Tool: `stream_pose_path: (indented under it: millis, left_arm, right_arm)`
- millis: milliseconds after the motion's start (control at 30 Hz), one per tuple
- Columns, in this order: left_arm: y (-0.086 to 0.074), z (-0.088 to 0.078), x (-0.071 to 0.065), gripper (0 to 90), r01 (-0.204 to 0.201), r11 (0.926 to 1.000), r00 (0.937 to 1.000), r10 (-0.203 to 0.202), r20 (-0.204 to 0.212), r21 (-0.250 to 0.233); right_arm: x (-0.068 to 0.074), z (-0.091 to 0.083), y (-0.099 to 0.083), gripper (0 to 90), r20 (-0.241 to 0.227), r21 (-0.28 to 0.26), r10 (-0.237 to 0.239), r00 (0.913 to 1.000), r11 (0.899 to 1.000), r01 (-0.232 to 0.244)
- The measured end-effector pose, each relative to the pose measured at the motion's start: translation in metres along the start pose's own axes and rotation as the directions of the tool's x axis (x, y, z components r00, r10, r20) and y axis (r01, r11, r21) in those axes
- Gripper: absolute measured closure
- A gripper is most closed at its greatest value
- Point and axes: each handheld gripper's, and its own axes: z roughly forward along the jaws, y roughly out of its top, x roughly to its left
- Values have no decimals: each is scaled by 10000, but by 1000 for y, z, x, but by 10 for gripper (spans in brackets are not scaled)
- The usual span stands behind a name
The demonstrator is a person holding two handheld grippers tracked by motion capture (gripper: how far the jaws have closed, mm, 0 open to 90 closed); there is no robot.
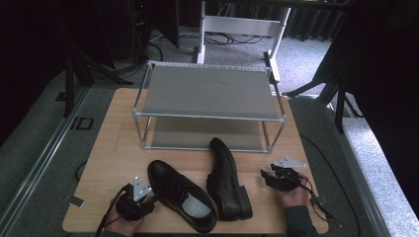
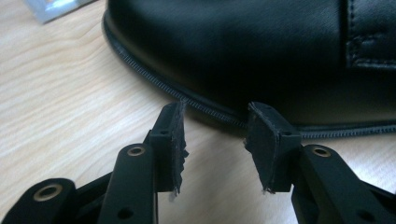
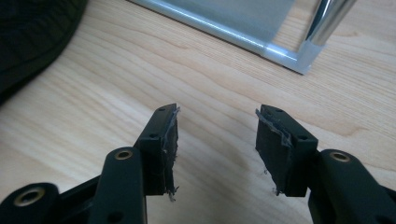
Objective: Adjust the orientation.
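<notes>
Two black leather shoes lie on the wooden table [image 1: 118, 148]. One shoe [image 1: 180, 195] stands upright at the front, toe pointing up-left. The other shoe [image 1: 227, 180] lies tipped on its side to the right of it. My left gripper [image 1: 150, 198] sits at the upright shoe's left flank. In the left gripper view its jaws stand open, and the left gripper [image 2: 215, 135] has its tips just short of the shoe's [image 2: 243, 51] stitched welt, with nothing between the pads. My right gripper [image 1: 266, 177] is open to the right of the tipped shoe, and in its own view the right gripper [image 3: 215, 135] hangs over bare wood.
A two-shelf metal shoe rack [image 1: 207, 91] stands at the back of the table, both shelves bare. Its lower corner [image 3: 299, 56] lies ahead of the right gripper, and a shoe's dark sole [image 3: 32, 32] is at that view's upper left. The table's front edge is close behind both hands.
</notes>
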Motion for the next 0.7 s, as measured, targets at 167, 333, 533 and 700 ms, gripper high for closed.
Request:
stream_pose_path:
  millis: [167, 333, 533, 700]
  left_arm:
    - [4, 6, 7, 584, 215, 9998, 9995, -213, 244, -56]
    - [14, 16, 9, 595, 189, 9998, 9997, -187, 166, -104]
    - [26, 29, 14, 602, 231, 9995, 9995, -227, 240, -194]
    - [35, 40, 19, 609, 332, 9990, 9985, -319, 446, -305]
  right_arm:
    - [10, -9, 1, 486, -3, -147, -240, 9997, 9996, 240]
    - [24, -17, 3, 486, -60, -311, -537, 9985, 9981, 535]
    - [34, -29, 7, 484, -307, -615, -563, 9979, 9966, 543]
    - [38, -35, 9, 482, -379, -775, -555, 9977, 9956, 524]
